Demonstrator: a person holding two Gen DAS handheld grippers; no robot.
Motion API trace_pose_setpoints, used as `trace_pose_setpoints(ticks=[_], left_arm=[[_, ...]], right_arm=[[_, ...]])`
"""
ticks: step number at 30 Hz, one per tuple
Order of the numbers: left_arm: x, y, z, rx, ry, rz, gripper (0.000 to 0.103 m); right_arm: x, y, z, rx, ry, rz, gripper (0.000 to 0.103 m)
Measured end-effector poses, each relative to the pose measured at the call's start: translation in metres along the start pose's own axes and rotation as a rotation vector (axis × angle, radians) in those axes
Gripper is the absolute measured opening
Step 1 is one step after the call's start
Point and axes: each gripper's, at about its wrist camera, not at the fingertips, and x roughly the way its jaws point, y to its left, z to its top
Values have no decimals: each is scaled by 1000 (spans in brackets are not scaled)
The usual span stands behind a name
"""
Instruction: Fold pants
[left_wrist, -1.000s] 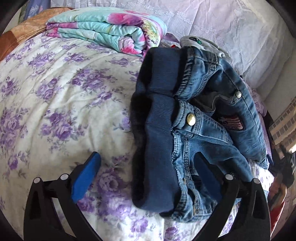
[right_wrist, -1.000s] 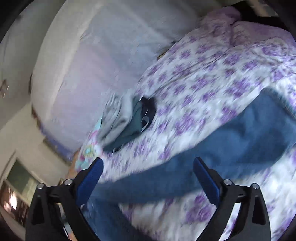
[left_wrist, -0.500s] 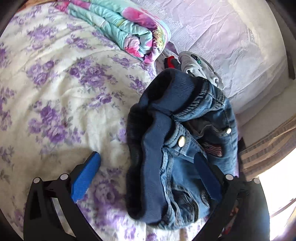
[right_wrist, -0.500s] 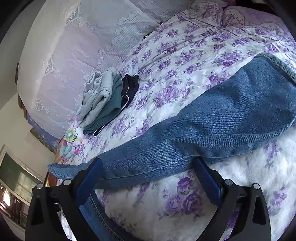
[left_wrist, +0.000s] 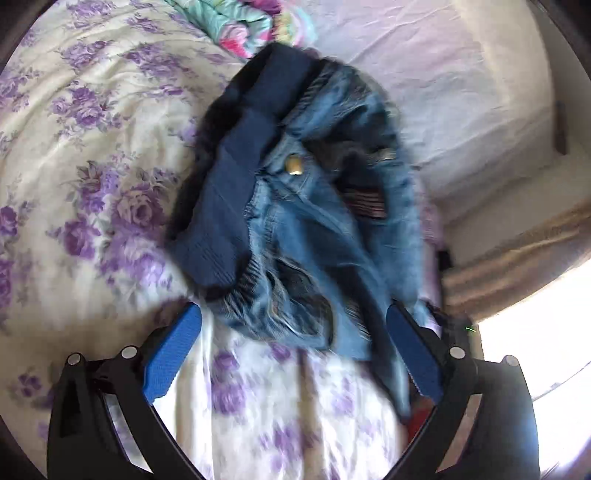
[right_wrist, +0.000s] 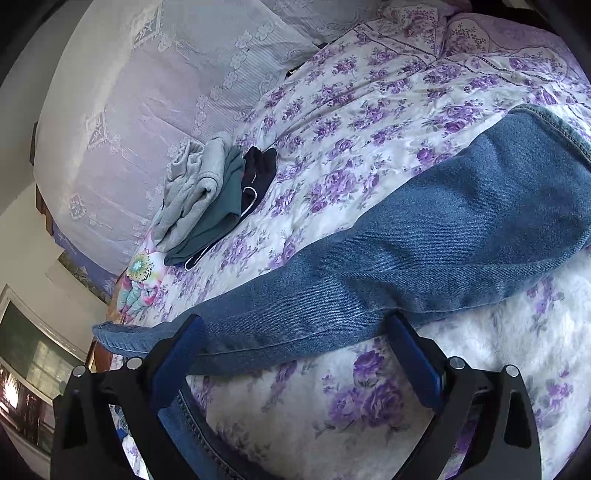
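Moved: left tool (left_wrist: 293, 354) has swung closer over the bunched waist, now blurred; right view steadied.
Left tool: spread wide, holding nothing.
Right tool (right_wrist: 293, 354): spread wide, empty, straddling a leg.
Jeans (left_wrist: 295, 206): on the bed (left_wrist: 92, 155), waist crumpled, leg (right_wrist: 424, 243) laid out.
Progress: early, I judge; no fold made.
Views: left shows button (left_wrist: 294, 165); right shows clothes (right_wrist: 207, 195).

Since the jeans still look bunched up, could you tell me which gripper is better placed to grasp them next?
Probably the left gripper: open, right at the crumpled waist of the jeans. The right gripper faces a flat leg.
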Motion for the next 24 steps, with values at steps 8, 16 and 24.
trace_pose_setpoints(ticks=[8,16,24], left_arm=[[32,-27,4,62,-84,179,89],[6,6,26,-31,-118,67,20],[-72,11,35,32,-254,100,20]], right_arm=[[1,0,0,3,-3,4,99],[-8,-2,-1,16,-44,44,99],[-23,19,3,30,-86,99,99]])
